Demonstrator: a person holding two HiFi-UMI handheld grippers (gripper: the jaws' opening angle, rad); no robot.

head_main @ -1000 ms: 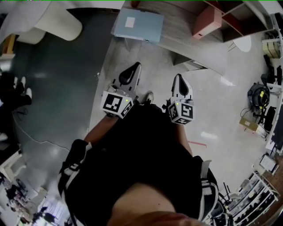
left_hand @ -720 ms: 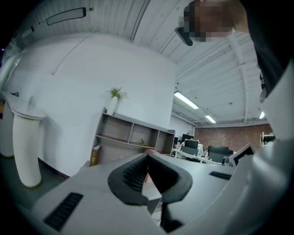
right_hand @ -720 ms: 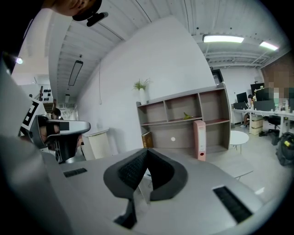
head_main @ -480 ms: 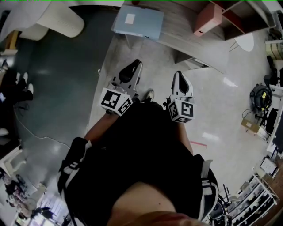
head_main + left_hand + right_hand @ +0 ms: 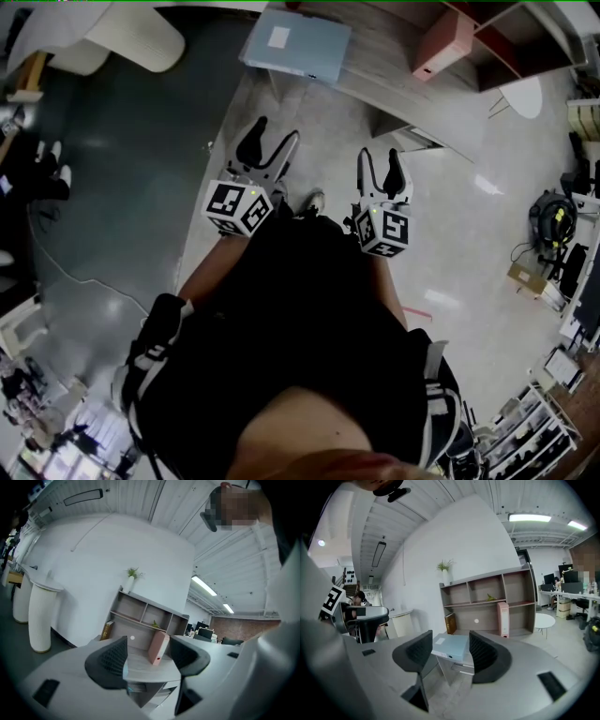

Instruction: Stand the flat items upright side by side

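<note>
A light blue binder [image 5: 295, 47] lies flat on the grey desk [image 5: 403, 70] ahead of me. A pink binder [image 5: 441, 42] stands upright further right by the shelf. My left gripper [image 5: 270, 150] and right gripper [image 5: 380, 169] hang side by side over the floor, well short of the desk. Both have just been opening and stand open with nothing between their jaws. The right gripper view frames the blue binder [image 5: 451, 648] between its jaws from a distance, with the pink binder [image 5: 502, 619] behind. The left gripper view looks towards the pink binder [image 5: 158, 647].
A wooden shelf unit [image 5: 487, 597] stands on the desk, holding a brown book [image 5: 451, 622]. A white column [image 5: 131, 42] is at the far left. A small round white table [image 5: 520, 92] and a dark bag [image 5: 551, 202] are on the right. Another desk [image 5: 365, 613] stands at the left.
Both grippers' jaws have gone from shut to open. The left gripper has rolled slightly. Neither hand has shifted much.
</note>
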